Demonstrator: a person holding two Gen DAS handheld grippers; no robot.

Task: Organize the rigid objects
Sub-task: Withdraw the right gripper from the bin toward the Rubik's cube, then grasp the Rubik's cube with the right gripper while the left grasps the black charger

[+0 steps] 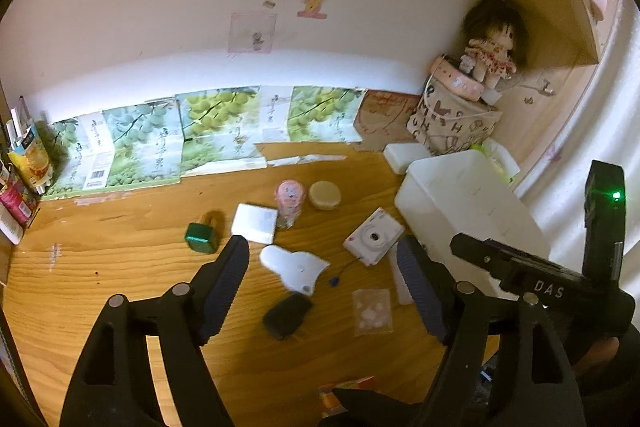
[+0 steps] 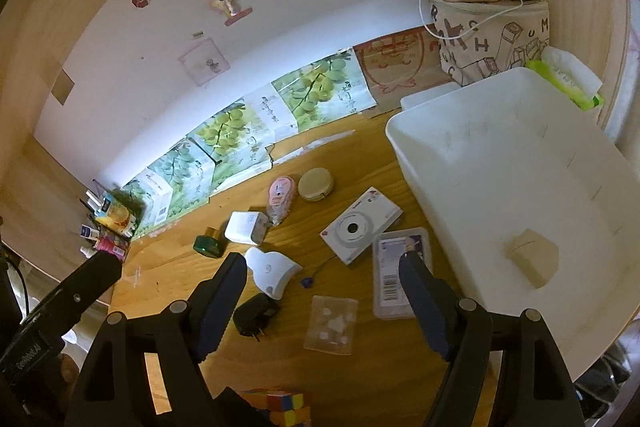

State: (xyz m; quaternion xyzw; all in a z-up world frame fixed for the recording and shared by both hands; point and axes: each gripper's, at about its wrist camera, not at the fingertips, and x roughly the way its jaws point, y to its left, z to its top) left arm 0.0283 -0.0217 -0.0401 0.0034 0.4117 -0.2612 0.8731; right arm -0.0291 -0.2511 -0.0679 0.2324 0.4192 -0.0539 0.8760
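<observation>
Both grippers tilt down over the wooden desk. The left gripper has its fingers spread, nothing between the pads; the right gripper likewise stands spread and empty. Nearest lies a colour cube, at the bottom edge. Beyond it are a black plug, a clear packet and a flat labelled case just beside the white bin on the right. A tan piece sits inside the bin. Farther: a white mouse-like gadget, a white camera, a green bottle, a white charger, a pink bottle and a round tan case. A doll sits far right.
</observation>
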